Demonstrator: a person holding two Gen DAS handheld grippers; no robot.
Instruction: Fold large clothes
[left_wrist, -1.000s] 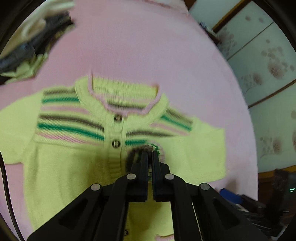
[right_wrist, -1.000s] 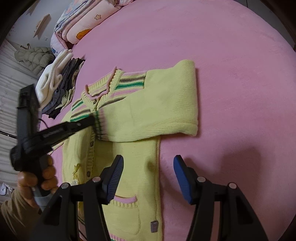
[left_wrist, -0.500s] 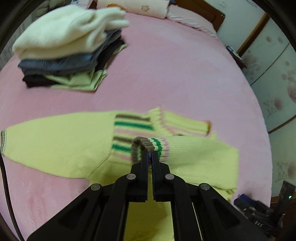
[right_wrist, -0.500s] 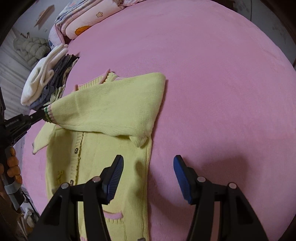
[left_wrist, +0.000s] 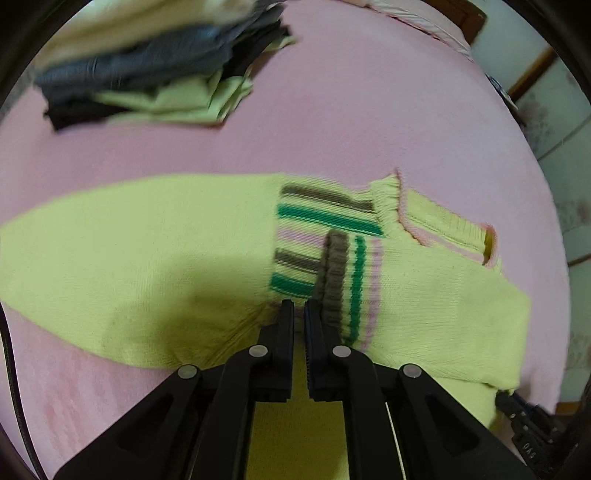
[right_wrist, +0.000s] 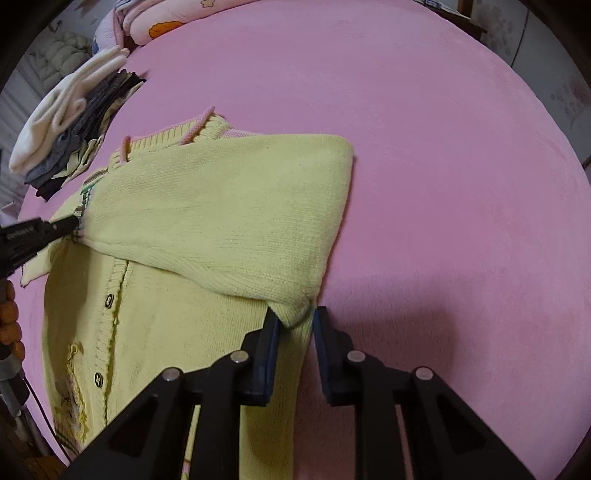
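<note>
Cardigan, a single yellow knit one, is lying spread on the pink bedspread, buttons up, with one sleeve folded across its chest.

In the left wrist view, the left gripper is sitting with its jaws nearly together, only a thin slit between them. The striped cuff of the folded sleeve is lying against the outer face of the right finger rather than in the slit, so I cannot tell whether anything is being pinched. In the right wrist view that same gripper is appearing at the left edge with its tip touching the cuff end of the sleeve.

The right gripper is standing partly open, its two blue-padded fingers straddling the folded corner of the sleeve at the cardigan's right edge. The fabric is sitting between the pads, but a gap is showing on the right side, so the grip is not closed.

Three buttons are showing down the front placket. One stack of folded clothes is resting on the bedspread beyond the collar, well apart from the cardigan. Printed pillows are lying at the far edge.
</note>
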